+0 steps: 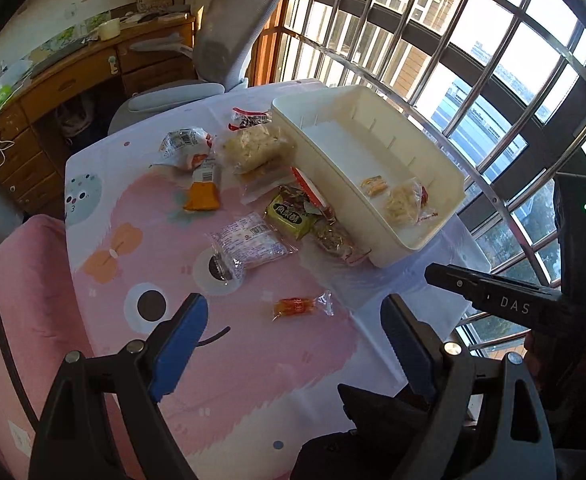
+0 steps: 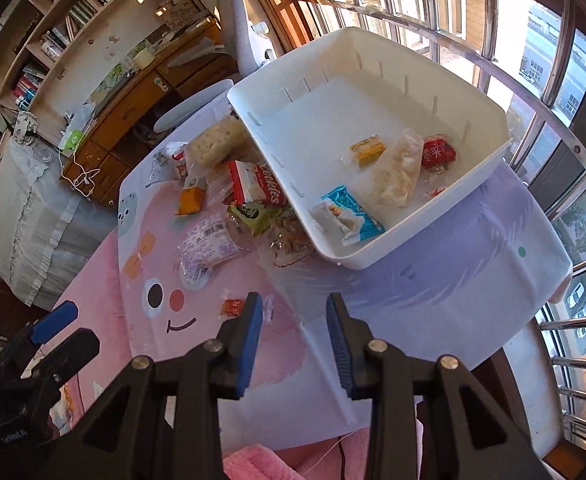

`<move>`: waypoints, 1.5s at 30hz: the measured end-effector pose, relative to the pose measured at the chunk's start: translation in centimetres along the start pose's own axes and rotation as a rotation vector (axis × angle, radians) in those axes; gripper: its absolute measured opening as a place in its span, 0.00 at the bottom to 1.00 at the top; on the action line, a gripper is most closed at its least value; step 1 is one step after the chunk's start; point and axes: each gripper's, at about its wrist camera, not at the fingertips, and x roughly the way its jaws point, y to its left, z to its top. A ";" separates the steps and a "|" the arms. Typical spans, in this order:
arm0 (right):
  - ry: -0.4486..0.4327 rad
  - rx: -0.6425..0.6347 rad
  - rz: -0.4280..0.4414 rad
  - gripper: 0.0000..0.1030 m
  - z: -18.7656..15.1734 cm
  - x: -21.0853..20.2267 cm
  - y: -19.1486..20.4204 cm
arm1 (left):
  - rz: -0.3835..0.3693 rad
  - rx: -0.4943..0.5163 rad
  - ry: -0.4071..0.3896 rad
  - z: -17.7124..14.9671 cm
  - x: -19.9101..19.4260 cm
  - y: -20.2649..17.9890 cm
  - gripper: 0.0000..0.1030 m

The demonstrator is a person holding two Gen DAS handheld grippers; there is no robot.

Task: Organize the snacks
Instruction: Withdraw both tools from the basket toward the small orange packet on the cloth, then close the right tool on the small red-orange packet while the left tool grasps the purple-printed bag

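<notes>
Snacks (image 1: pixel 253 152) are lying in a loose heap along the middle of the bench (image 1: pixel 141 208), pressed against the long side of a cream bin (image 2: pixel 493 148) that is sitting toward the window edge. Four packets are already resting inside the bin: a blue wrapper (image 2: pixel 353 218), a pale bag of crisps (image 2: pixel 397 176), a red packet (image 2: pixel 439 152) and a small yellow one (image 2: pixel 369 150). From the left wrist view the bin's near wall is hiding the blue wrapper. Several packets in the heap are overlapping, so the lower ones are hard to make out; the bin wall is covering the end of a red-and-white pack (image 2: pixel 257 188). One small orange sweet (image 1: pixel 301 306) is lying alone near the closest edge, and in the right wrist view a blue finger is cutting across it. The left gripper (image 1: pixel 293 340) is hanging released, jaws wide, nothing between them. The right gripper (image 2: pixel 295 340) is standing partly parted over the cloth, empty too.
</notes>
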 end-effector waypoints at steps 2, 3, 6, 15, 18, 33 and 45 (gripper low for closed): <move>-0.009 0.004 -0.001 0.32 -1.0 0.2 0.6 | -0.012 0.023 0.009 0.2 0.1 0.7 0.85; -0.015 0.000 -0.005 0.32 -1.4 0.3 0.9 | -0.019 0.035 0.015 0.3 0.2 1.0 0.85; -0.028 -0.018 -0.011 0.32 -2.4 0.6 1.8 | -0.039 0.072 0.035 0.7 0.6 1.6 0.85; -0.021 -0.087 0.015 0.34 -3.9 1.5 3.2 | -0.041 0.083 0.102 2.2 3.8 3.1 0.85; -0.026 -0.139 0.007 0.36 -4.0 2.0 3.7 | -0.016 0.060 0.146 2.7 5.3 3.7 0.85; -0.007 -0.540 -0.064 0.37 -3.4 7.9 6.8 | -0.007 -0.168 0.297 4.4 13.5 7.1 0.85; 0.026 -0.726 -0.020 0.36 -4.3 13.0 7.6 | -0.007 -0.325 0.301 4.6 19.2 9.4 0.85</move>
